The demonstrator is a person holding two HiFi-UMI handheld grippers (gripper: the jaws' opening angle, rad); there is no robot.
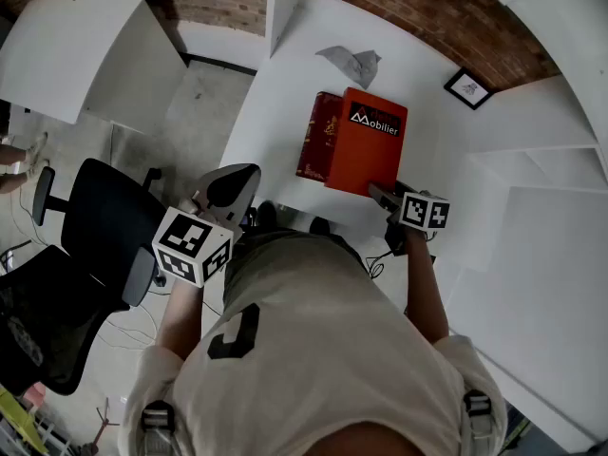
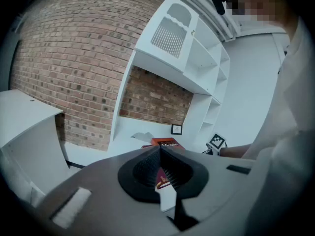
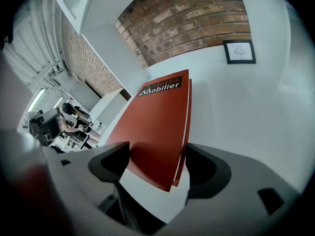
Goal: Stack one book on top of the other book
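An orange-red book (image 1: pixel 366 145) titled "Mobilier" lies askew on a dark red book (image 1: pixel 318 136) on the white table (image 1: pixel 275 112), covering its right part. My right gripper (image 1: pixel 382 196) is at the orange book's near right corner. In the right gripper view that book (image 3: pixel 157 122) runs away from me, and its near corner sits between my open right gripper (image 3: pixel 155 163) jaws. My left gripper (image 1: pixel 245 174) hangs at the table's near left edge, away from the books. It (image 2: pixel 160 150) is shut with nothing in it.
A crumpled grey sheet (image 1: pixel 350 63) lies beyond the books, and a small framed picture (image 1: pixel 467 87) stands at the back right by the brick wall. White shelving (image 1: pixel 532 188) lines the right. Black office chairs (image 1: pixel 95 217) stand on the floor to the left.
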